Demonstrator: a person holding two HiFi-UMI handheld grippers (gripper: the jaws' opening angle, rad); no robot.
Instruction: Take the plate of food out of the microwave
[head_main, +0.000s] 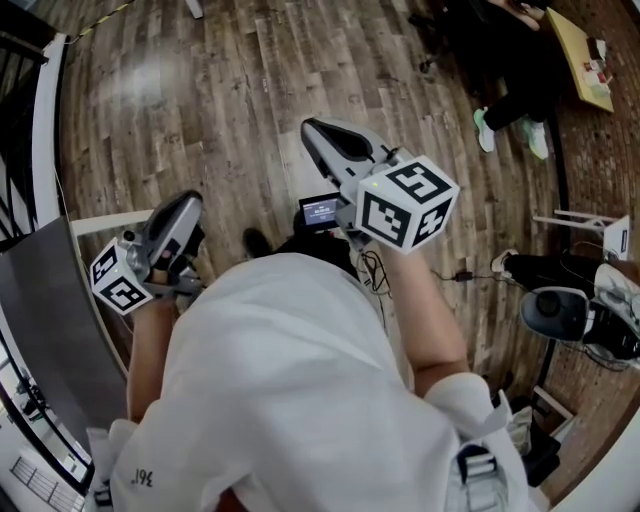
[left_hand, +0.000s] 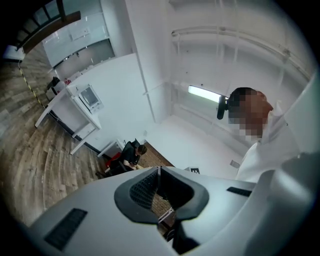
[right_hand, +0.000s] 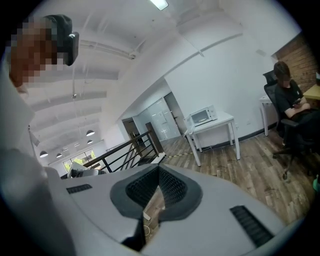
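close in against the person's white shirt, both tools are held idle above the wooden floor. the left gripper has its jaws pressed together with nothing between them. the right gripper is likewise closed on nothing, its pads meeting tip to tip in its own view. neither gripper is on any of the task's things yet, so i'd judge the job barely begun, with the approach as the step in hand. looking out along the right gripper, a dark railing stands in the middle distance to the left. beyond it, well apart from the person, a white bench carries the microwave against the far wall, and a seated person is off to its right. the plate of food shows in no view. presumably it sits inside the microwave, whose door is too small to read as open or shut. to do this well, i'd cross the open floor and stand square to the bench, keeping wide of the seated person. i'd part the jaws of one gripper before arriving so it can take the door. the other should spread only once the plate's rim is in reach, then close on it firmly and draw it out level and slow so the food does not slide.
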